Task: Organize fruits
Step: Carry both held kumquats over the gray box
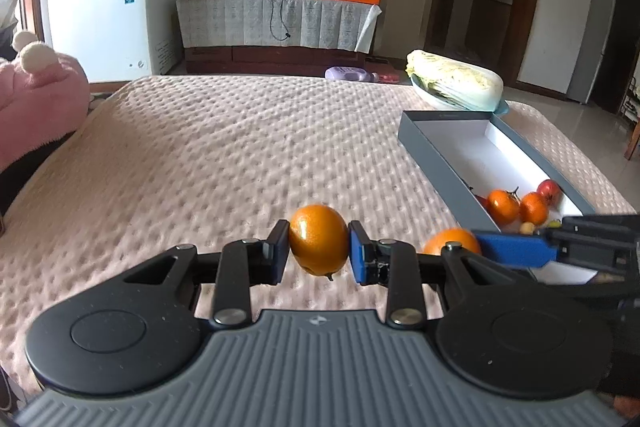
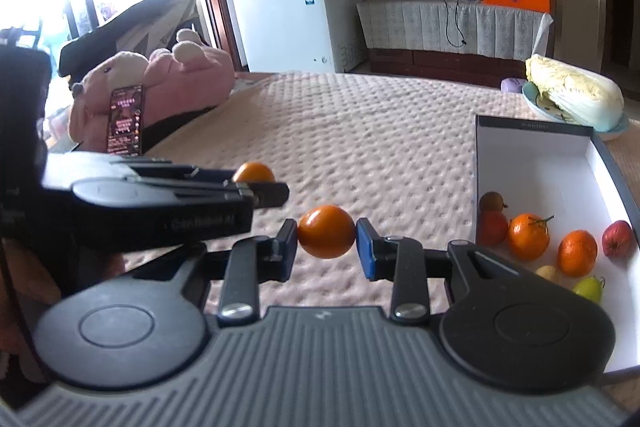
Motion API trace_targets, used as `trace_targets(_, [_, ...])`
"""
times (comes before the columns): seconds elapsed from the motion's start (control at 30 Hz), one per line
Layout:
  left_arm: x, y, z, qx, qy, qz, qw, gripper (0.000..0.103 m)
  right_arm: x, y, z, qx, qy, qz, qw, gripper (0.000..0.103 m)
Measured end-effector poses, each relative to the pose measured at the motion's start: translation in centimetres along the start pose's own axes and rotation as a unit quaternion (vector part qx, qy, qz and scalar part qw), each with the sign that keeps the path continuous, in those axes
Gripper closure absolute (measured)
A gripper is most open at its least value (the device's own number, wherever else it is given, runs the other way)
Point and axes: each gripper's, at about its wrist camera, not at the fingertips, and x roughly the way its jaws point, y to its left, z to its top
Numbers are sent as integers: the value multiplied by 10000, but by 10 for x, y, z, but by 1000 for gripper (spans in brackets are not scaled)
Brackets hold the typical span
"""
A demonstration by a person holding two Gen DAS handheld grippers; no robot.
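Each of my grippers is shut on an orange above the pink bedspread. My left gripper (image 1: 319,247) pinches one orange (image 1: 318,239) between its pads. My right gripper (image 2: 327,241) holds a second orange (image 2: 327,237), which also peeks out in the left wrist view (image 1: 452,241) beside the right gripper's blue finger (image 1: 516,249). In the right wrist view the left gripper's fingers (image 2: 264,193) cross at the left, hiding most of its orange (image 2: 253,172). The grey box (image 2: 536,125) at the right, white inside, holds several small fruits: oranges (image 2: 528,235), red ones (image 2: 618,238) and a green one (image 2: 589,287).
A napa cabbage (image 1: 456,79) lies on a plate behind the box. A pink plush toy (image 2: 160,83) with a phone (image 2: 126,119) leaning on it sits at the bed's left side. A white freezer (image 1: 104,15) and a covered cabinet (image 1: 276,19) stand beyond the bed.
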Motion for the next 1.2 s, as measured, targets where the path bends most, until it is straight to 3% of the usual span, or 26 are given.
trace_targets(0.57, [3, 0, -2, 73, 39, 144, 9999, 67, -14, -5, 1, 251, -212, 35, 9995, 68])
trace_targets(0.77, [11, 4, -1, -125, 193, 155, 9996, 67, -16, -6, 1, 270, -232, 58, 9993, 68])
trace_targets(1.2, [9, -44, 1, 207, 34, -279, 9994, 67, -37, -30, 5, 533, -556, -207, 9968, 68])
